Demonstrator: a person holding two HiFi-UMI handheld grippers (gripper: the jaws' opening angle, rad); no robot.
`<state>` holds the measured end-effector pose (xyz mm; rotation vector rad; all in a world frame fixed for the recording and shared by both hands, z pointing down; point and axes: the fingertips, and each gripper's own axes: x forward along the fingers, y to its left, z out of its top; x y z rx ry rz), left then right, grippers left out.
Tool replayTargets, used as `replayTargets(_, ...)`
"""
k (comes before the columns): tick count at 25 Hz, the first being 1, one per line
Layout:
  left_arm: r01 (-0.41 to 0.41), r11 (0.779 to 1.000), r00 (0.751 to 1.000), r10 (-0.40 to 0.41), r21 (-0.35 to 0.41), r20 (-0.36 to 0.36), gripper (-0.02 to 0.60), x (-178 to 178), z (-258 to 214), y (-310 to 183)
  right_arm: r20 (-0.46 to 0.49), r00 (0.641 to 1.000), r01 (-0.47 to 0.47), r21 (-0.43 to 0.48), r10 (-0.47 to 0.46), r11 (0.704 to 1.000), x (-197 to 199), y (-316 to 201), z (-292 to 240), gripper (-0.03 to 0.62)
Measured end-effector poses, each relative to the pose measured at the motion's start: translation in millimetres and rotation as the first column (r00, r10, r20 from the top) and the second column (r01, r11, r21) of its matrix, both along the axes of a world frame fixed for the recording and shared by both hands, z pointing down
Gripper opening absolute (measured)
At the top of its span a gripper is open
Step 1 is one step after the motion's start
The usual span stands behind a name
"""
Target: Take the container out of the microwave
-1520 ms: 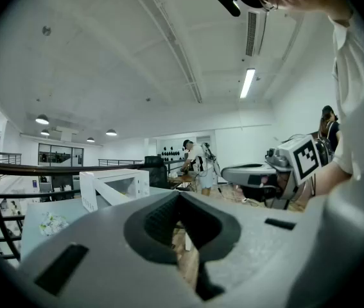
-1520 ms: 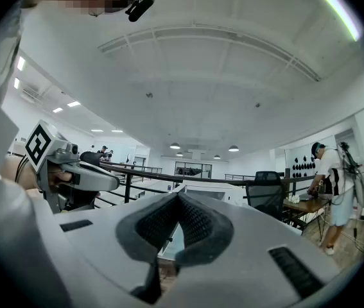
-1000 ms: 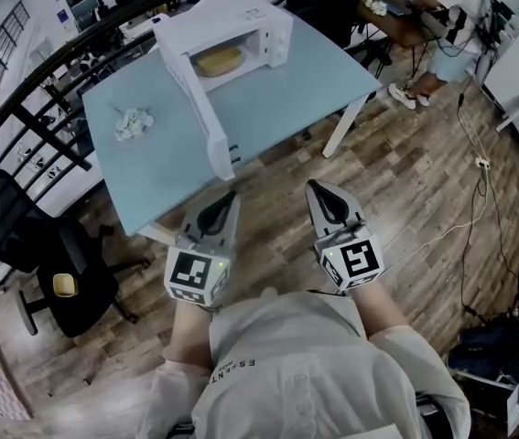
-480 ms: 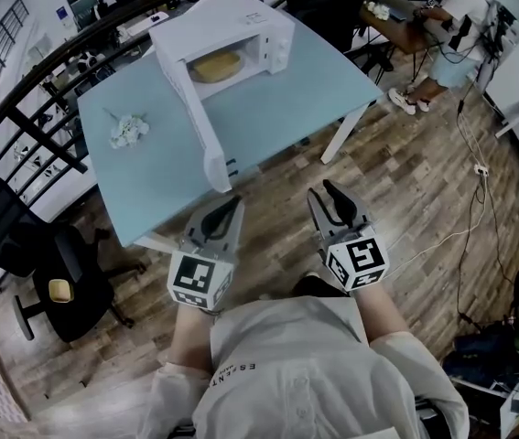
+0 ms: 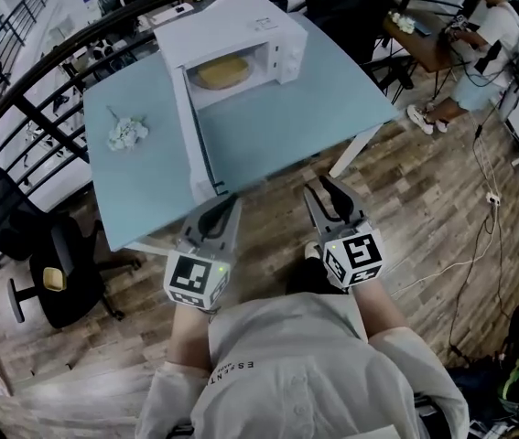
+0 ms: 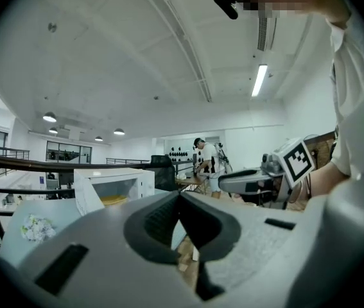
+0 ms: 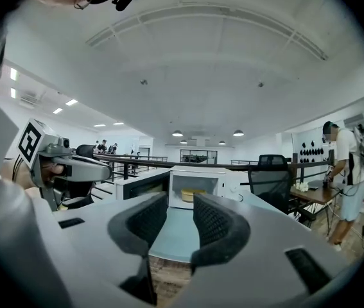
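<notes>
Container [image 5: 222,70] sits inside the open microwave [image 5: 273,26], well away and straight ahead of the right gripper [image 5: 326,188], whose jaws stand apart and empty; the left gripper [image 5: 229,201] is closed on nothing.

My head camera is looking steeply down over my left tool [image 5: 230,204] and right tool [image 5: 323,195]. Their cameras are facing level toward the counter [image 5: 277,126], all sharing the microwave [image 5: 232,26] ahead.

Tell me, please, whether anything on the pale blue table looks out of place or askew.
Nothing looks spilled or damaged. The white microwave has its door swung wide open over the pale blue table, with the round yellow container inside. One small white crumpled clump lies alone to its left.
</notes>
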<state>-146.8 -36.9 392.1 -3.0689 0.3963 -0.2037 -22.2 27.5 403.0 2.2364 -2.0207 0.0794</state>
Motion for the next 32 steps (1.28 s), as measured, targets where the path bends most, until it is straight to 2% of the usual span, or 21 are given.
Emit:
replayTargets(4,0.084,0.996,0.996,-0.084,-0.003,-0.011,-0.006,43.5,-3.6,-13.3,0.022,0.997,0.074,0.003,-0.074,0.997,49.9,-22.6,-1.1,0.120)
replayTargets(9,0.171,0.985,0.985,-0.171,-0.002,0.016,-0.006,96.6,-5.9,-33.2,0.033,0.985,0.167,-0.002,-0.167,0.986,109.4,-54.4,-0.6,0.120)
replayTargets(12,0.229,0.973,0.973,-0.229,-0.016,0.005,-0.006,125.6,-9.1,-44.1,0.024,0.976,0.219,-0.012,-0.219,0.976,140.1,-69.2,-1.9,0.120)
replayTargets(17,0.333,0.943,0.943,-0.333,-0.007,-0.022,-0.006,162.4,-17.9,-67.1,-0.046,0.945,0.321,-0.035,-0.322,0.946,178.4,-96.3,-3.9,0.120)
replayTargets(24,0.424,0.905,0.905,-0.423,-0.022,0.036,-0.006,195.3,-0.6,-85.6,-0.058,0.894,0.441,-0.079,-0.445,0.894,210.4,-136.4,5.6,0.120)
replayTargets(32,0.463,0.882,0.886,-0.463,-0.086,0.024,-0.006,211.6,7.9,-128.5,-0.067,0.825,0.539,-0.199,-0.560,0.818,217.5,-197.4,25.8,0.120)
